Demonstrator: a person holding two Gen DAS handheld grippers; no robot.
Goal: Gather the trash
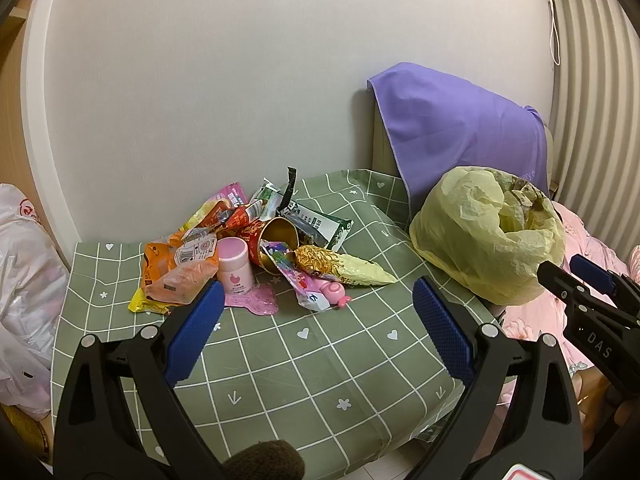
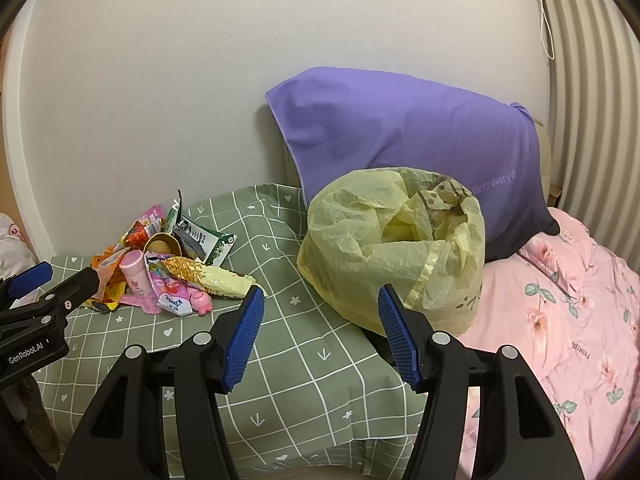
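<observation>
- A table covered by a green checked tablecloth (image 1: 304, 360) is taken as the landmark; it stands against a pale wall (image 1: 240, 80).
- A trash pile (image 1: 248, 248) is seen at the table's far-left part, close to the wall.
- Within the pile, a pink lidded jar (image 1: 235, 266) stands upright, with a red-and-gold paper cup (image 1: 276, 240) lying on its side just behind it.
- A gold-and-yellow wrapper (image 1: 344, 267) lies at the pile's edge nearest the table's middle; an orange packet (image 1: 176, 268) lies at the opposite edge.
- A pink foil lid (image 1: 252, 300) is flat on the cloth, touching the jar's base.
- A green-and-white packet (image 1: 320, 226) rests at the back of the pile.
- A yellow trash bag (image 2: 392, 240) sits at the table's right edge, its mouth open and crumpled items visible inside.
- A purple pillow (image 2: 400, 132) is propped behind the bag, beyond the table's far-right corner.
- A pink floral bedsheet (image 2: 560, 320) is observed right of the table.
- A white plastic bag (image 1: 24, 280) is seen left of the table.
- The left gripper (image 1: 316, 300) is held above the table's near part, its blue pads spread wide with nothing between them.
- The right gripper (image 2: 320, 304) is held above the table's near-right part, just beside the bag; its pads are likewise parted and empty.
</observation>
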